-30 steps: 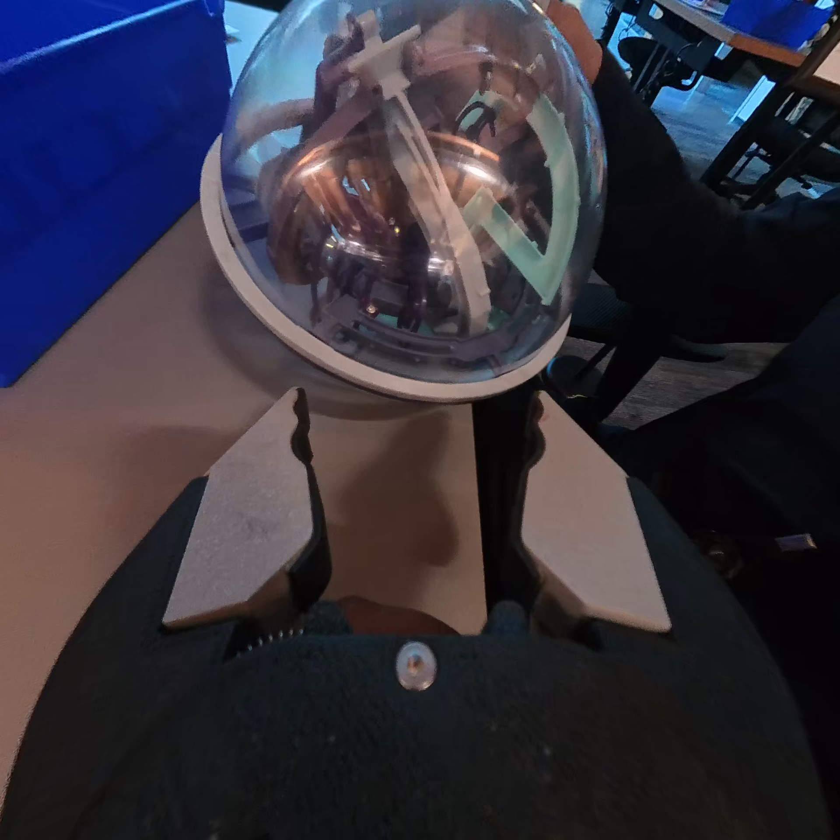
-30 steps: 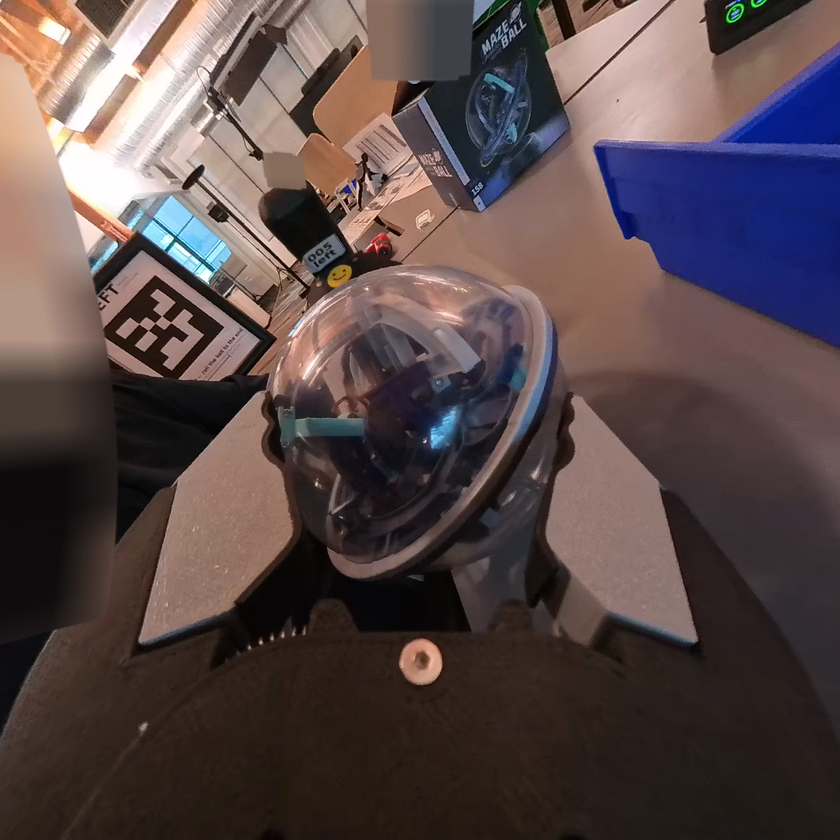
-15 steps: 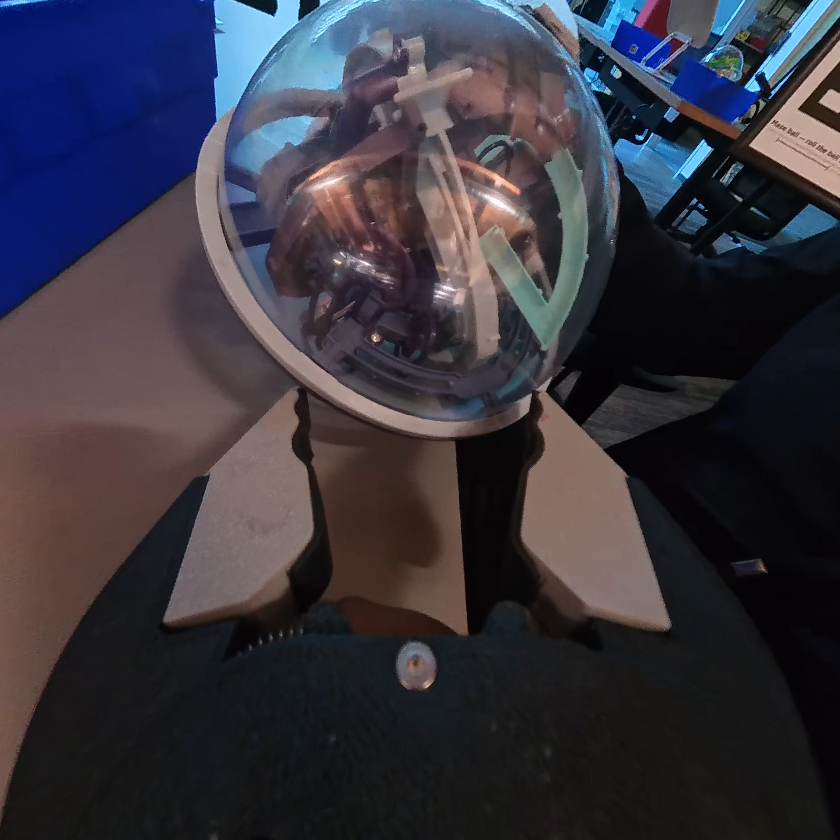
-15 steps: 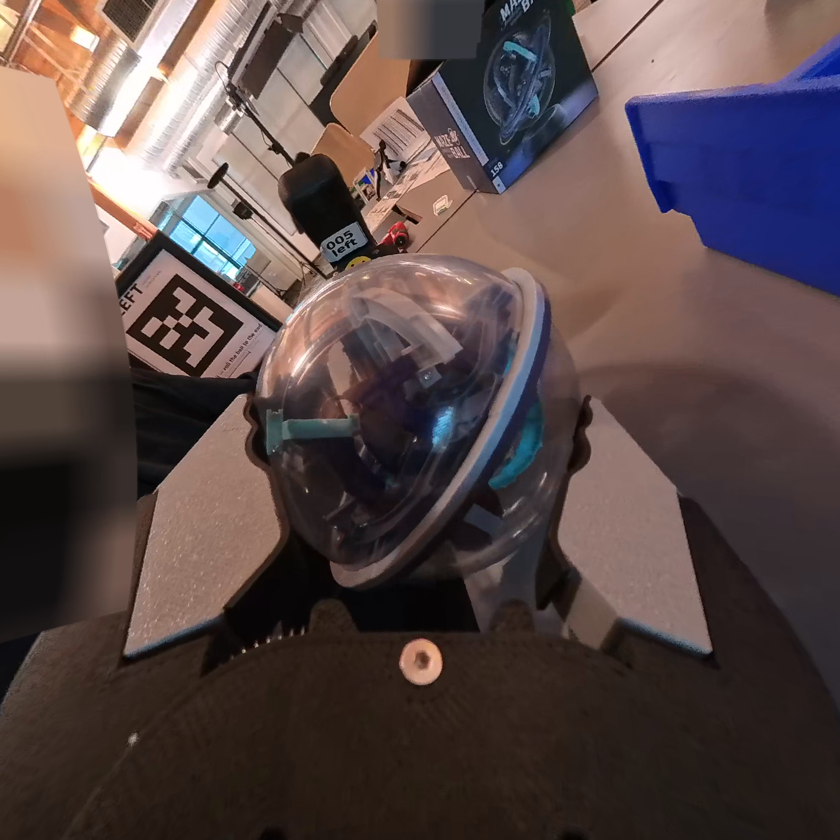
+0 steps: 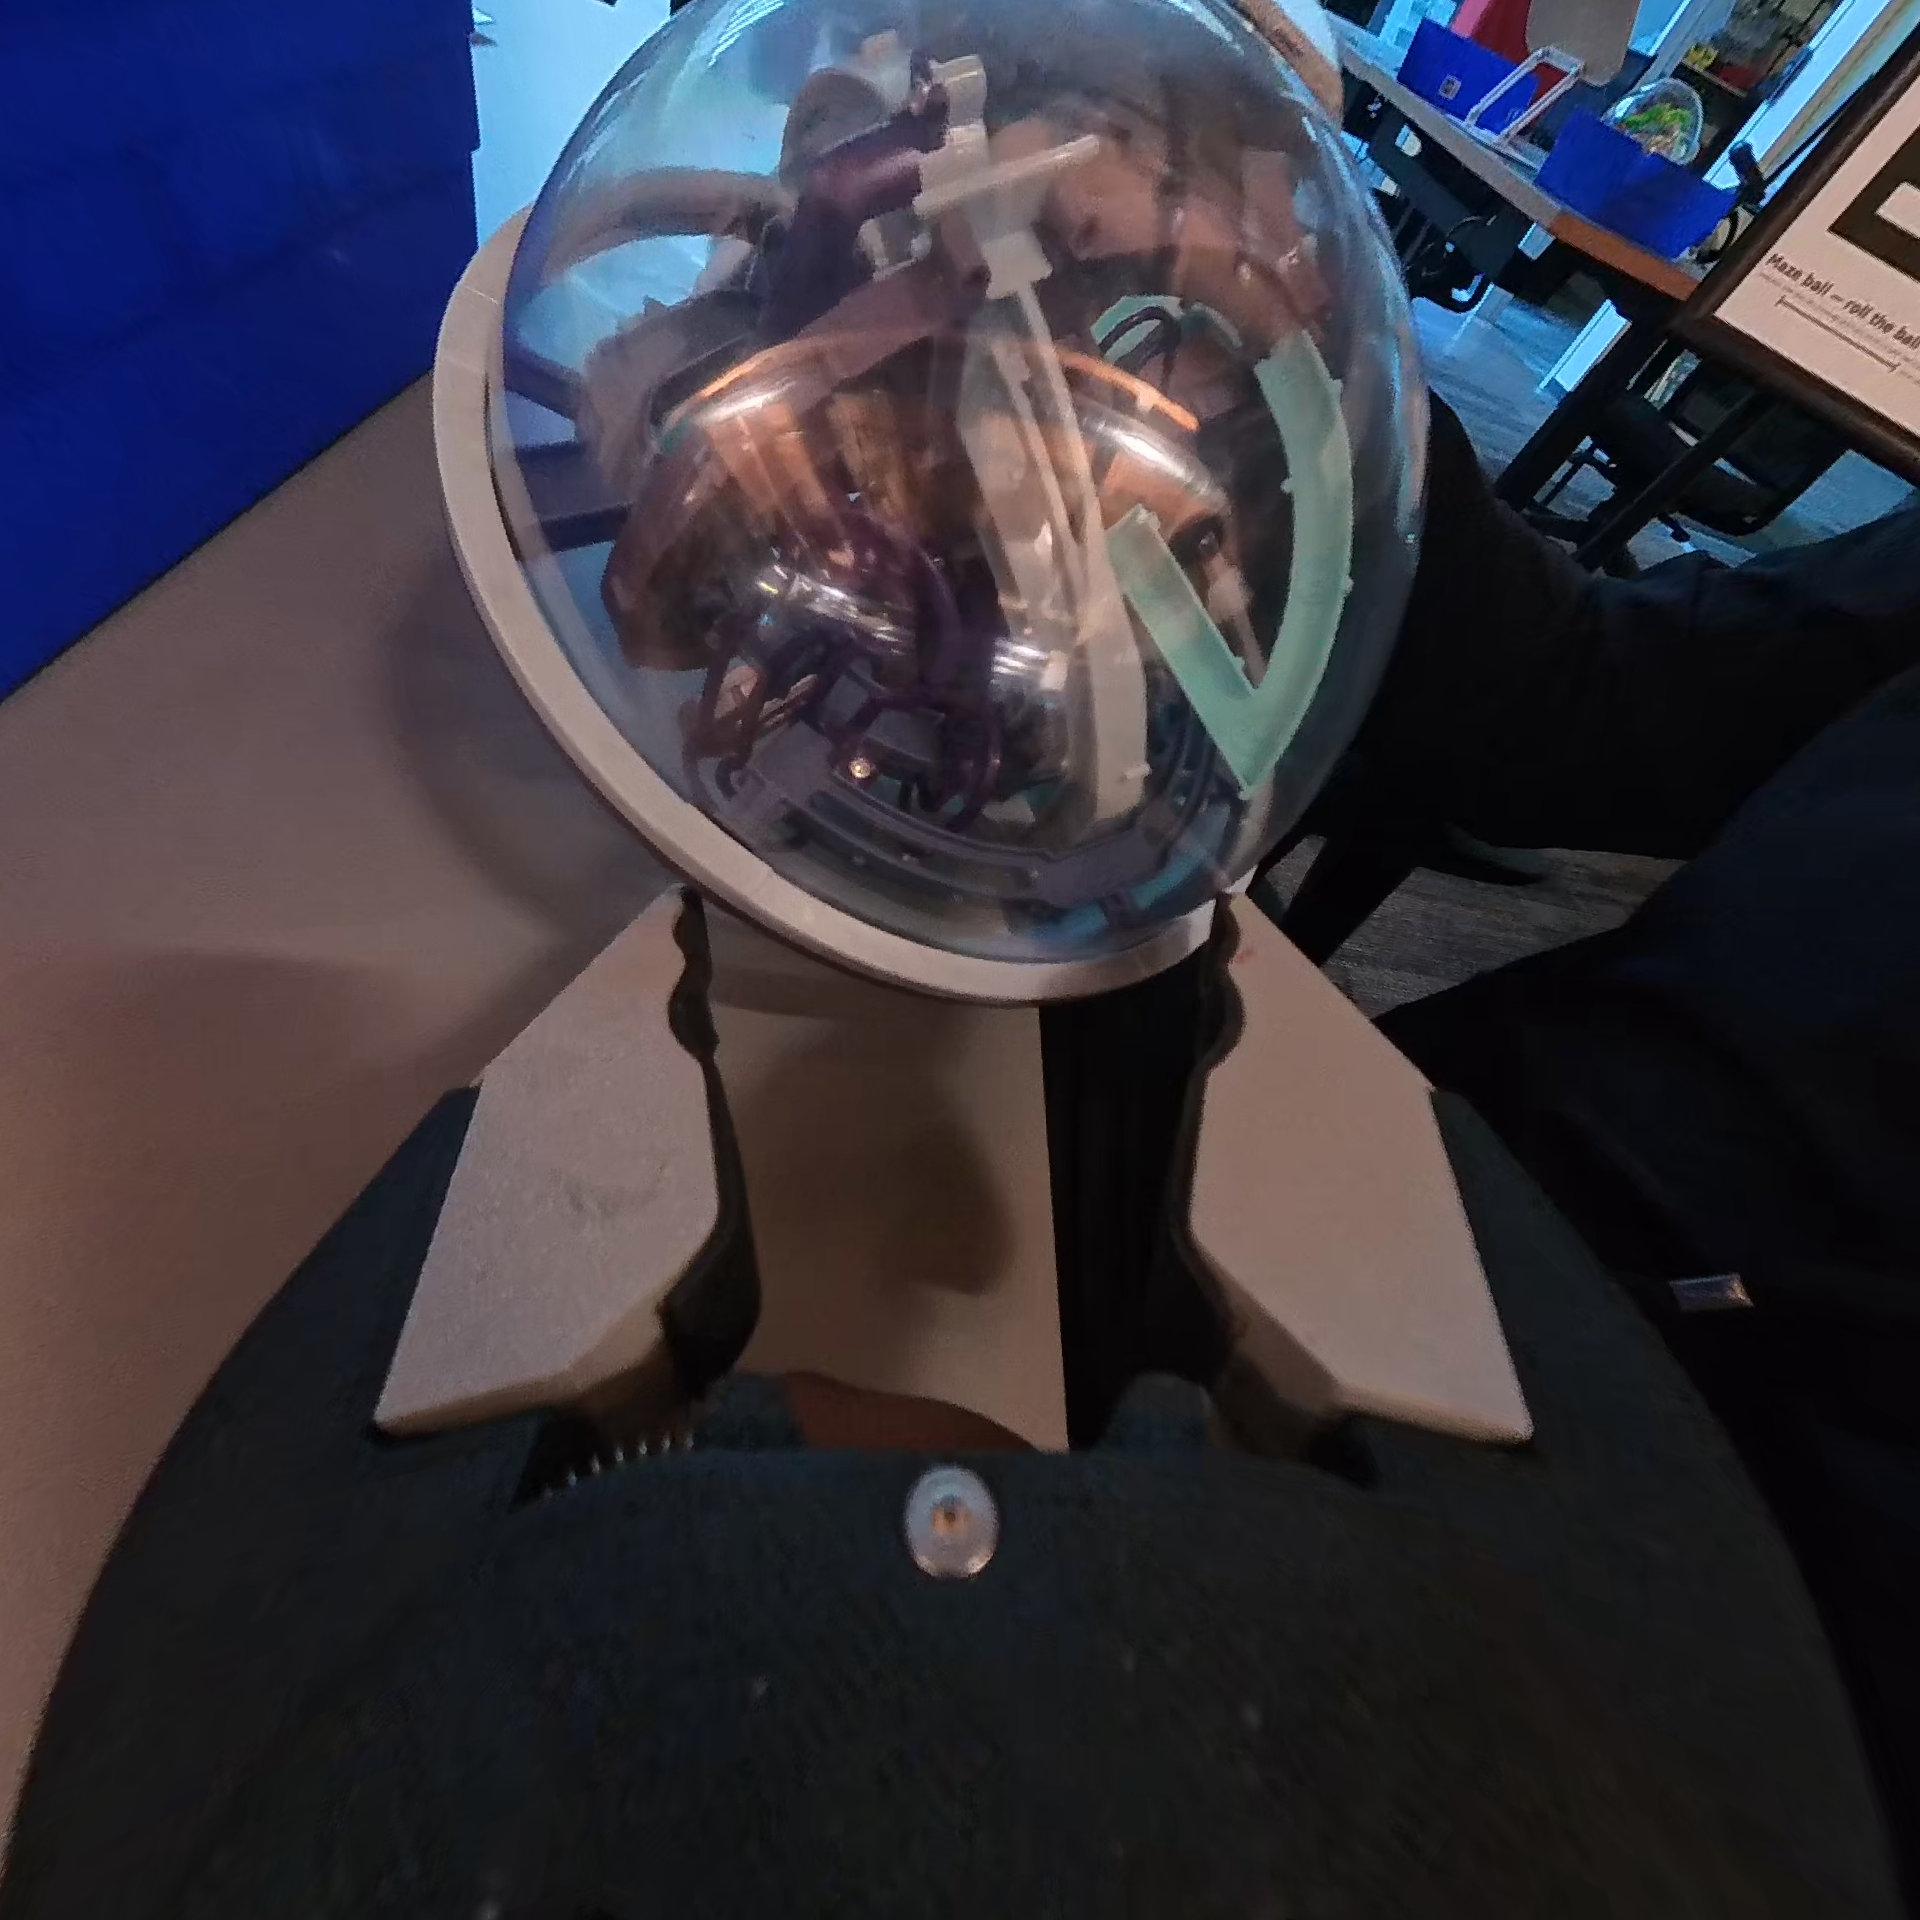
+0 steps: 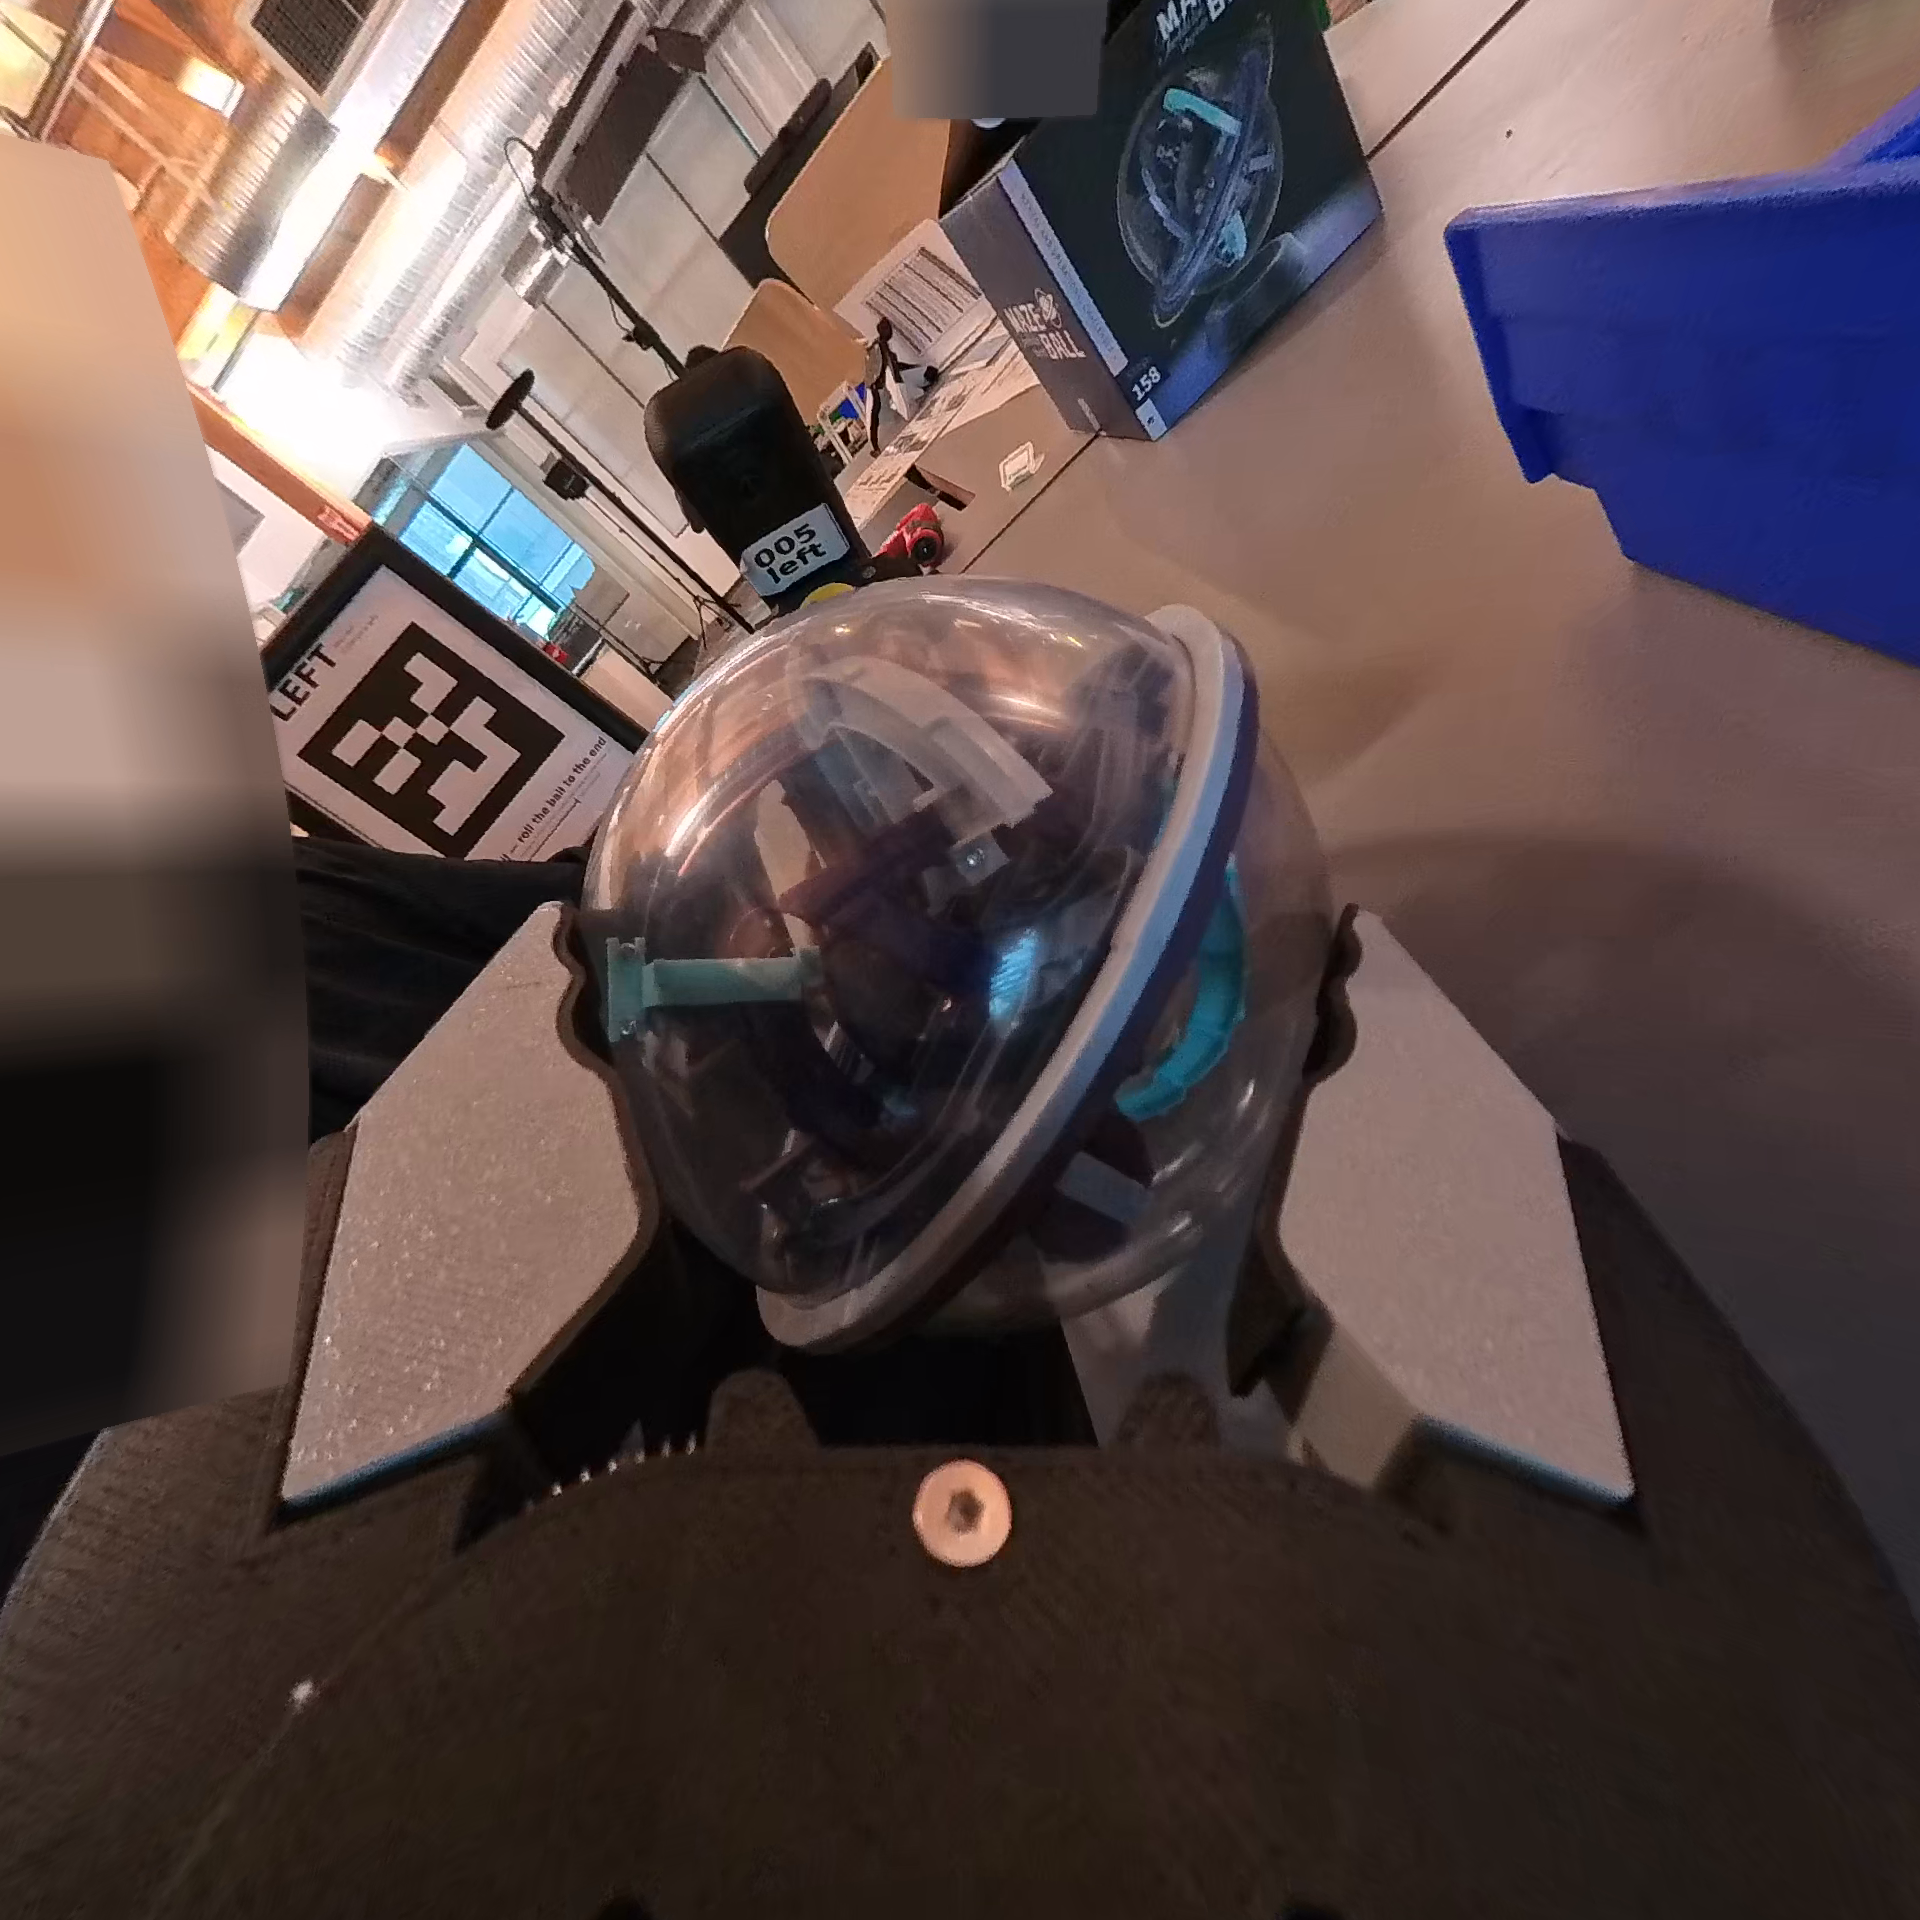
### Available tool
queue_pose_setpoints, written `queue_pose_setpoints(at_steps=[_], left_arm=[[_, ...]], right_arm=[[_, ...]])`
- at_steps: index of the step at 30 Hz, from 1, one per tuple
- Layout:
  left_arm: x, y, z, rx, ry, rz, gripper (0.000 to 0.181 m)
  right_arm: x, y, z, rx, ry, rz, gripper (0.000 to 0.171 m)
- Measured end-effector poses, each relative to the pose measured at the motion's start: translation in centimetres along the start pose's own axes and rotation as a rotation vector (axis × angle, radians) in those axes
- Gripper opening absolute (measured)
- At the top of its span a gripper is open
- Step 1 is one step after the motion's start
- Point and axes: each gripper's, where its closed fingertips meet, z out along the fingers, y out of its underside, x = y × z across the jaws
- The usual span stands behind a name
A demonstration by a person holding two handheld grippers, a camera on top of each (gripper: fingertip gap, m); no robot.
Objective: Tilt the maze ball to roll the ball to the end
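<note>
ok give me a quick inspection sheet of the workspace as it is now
Surface: tan table, bare near the ball.
Job's things: clear maze ball, white seam ring tilted, coloured tracks inside; small ball not clearly seen.
Clutter: blue bin; maze ball box.
Grippers: right gripper shut on the maze ball; left gripper at the ball's lower rim, contact unclear.
Cables: nothing seen.
Surroundings: marker board, stands, windows, other tables, a dark sleeve.
</note>
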Motion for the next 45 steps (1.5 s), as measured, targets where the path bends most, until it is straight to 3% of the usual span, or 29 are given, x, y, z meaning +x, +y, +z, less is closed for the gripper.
queue_pose_setpoints(at_steps=[15, 18, 23, 27, 33, 38, 45], left_arm=[[0.0, 0.1, 0.1, -0.008, 0.008, -0.009, 0.092], [-0.7, -0.4, 0.1, 0.017, -0.037, -0.023, 0.08], [-1.3, -1.7, 1.7, 0.041, -0.062, -0.007, 0.082], [-1.5, -5.8, 4.2, 0.098, -0.051, 0.036, 0.085], [-1.9, -13.4, 9.9, 0.094, -0.011, 0.131, 0.09], [-4.1, -16.2, 15.1, 0.112, -0.026, 0.139, 0.095], [-7.1, -17.6, 18.5, 0.163, -0.036, 0.025, 0.101]], right_arm=[[0.1, 0.3, 0.1, -0.015, -0.008, 0.022, 0.136], [0.7, -0.2, -0.5, 0.001, 0.038, 0.006, 0.135], [1.5, -1.1, -2.2, 0.049, 0.082, 0.011, 0.137], [1.2, -3.7, -5.9, 0.195, 0.14, -0.02, 0.139], [0.3, -7.6, -15.1, 0.505, 0.195, -0.116, 0.137], [3.8, -7.6, -21.0, 0.673, 0.256, -0.099, 0.139], [8.7, -6.5, -24.7, 0.836, 0.28, 0.032, 0.13]])
